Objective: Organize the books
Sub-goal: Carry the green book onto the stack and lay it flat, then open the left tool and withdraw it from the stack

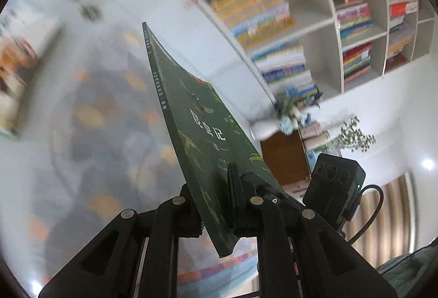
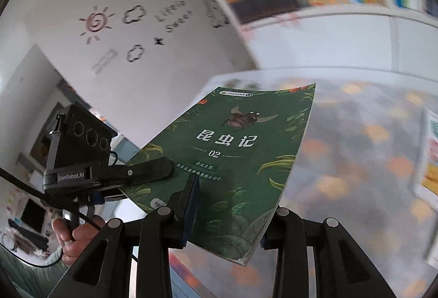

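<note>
A thin green book (image 2: 246, 150) with a beetle and white characters on its cover is held up in the air by both grippers. In the left wrist view I see the green book (image 1: 191, 128) almost edge-on, tilted, with my left gripper (image 1: 213, 196) shut on its near end. My right gripper (image 2: 224, 215) is shut on its lower edge, one finger (image 2: 189, 202) on the cover and the other behind it. The left gripper (image 2: 161, 170) reaches in from the left, one black finger lying on the cover. The right gripper's camera body (image 1: 334, 183) shows beside the book.
A white bookshelf (image 1: 323, 32) packed with colourful books fills the upper right; its white base (image 2: 328, 24) shows in the right wrist view. Below lies a grey surface with orange leaf patterns (image 1: 95, 120). More books lie at its edges (image 1: 24, 57) (image 2: 432, 161). A hand (image 2: 79, 235) grips the left handle.
</note>
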{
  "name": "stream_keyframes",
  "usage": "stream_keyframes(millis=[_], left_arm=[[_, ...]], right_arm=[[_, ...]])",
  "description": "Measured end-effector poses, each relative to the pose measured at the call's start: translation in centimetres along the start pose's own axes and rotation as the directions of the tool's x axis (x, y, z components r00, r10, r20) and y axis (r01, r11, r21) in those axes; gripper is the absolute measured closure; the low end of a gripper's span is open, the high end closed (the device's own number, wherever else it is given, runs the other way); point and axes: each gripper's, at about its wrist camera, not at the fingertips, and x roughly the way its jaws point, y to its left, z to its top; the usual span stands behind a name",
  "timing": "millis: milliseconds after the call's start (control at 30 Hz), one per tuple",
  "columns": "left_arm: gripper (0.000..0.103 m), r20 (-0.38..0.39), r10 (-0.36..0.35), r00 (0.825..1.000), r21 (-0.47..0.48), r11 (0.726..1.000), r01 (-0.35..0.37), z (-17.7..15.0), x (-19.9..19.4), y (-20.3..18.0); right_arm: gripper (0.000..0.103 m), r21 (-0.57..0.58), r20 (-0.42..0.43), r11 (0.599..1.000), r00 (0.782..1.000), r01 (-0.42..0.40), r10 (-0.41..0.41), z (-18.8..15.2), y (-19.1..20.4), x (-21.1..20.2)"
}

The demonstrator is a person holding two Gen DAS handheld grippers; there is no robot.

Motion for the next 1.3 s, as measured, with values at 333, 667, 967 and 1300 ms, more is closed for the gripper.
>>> stream_keyframes(millis=[333,667,967,1300], left_arm=[[0.091,0.082,0.147,0.986,-0.034,0.989,-0.145,5.0,-10.8,10.4],[0.09,0.022,0.124,0.992,-0.146,0.982,-0.12,7.6,-10.4,19.6],[0.09,-0.052,0.115,0.992,-0.144,0.982,-0.121,10.1,-9.1,23.6],[0.082,-0.106,0.227,0.968,-0.156,0.958,-0.242,9.9,-10.4,27.1]], right_arm=[[0.068,-0.067,-0.09,0.995,0.994,-0.075,0.069,2.7,11.2,16.3],[0.068,0.022,-0.207,1.0,0.978,0.014,-0.009,1.9,10.8,25.4],[0.067,-0.023,-0.201,0.993,0.972,0.117,-0.119,2.3,12.0,29.1],[0.067,-0.016,-0.275,0.992,0.954,0.123,-0.123,0.9,11.9,32.0]])
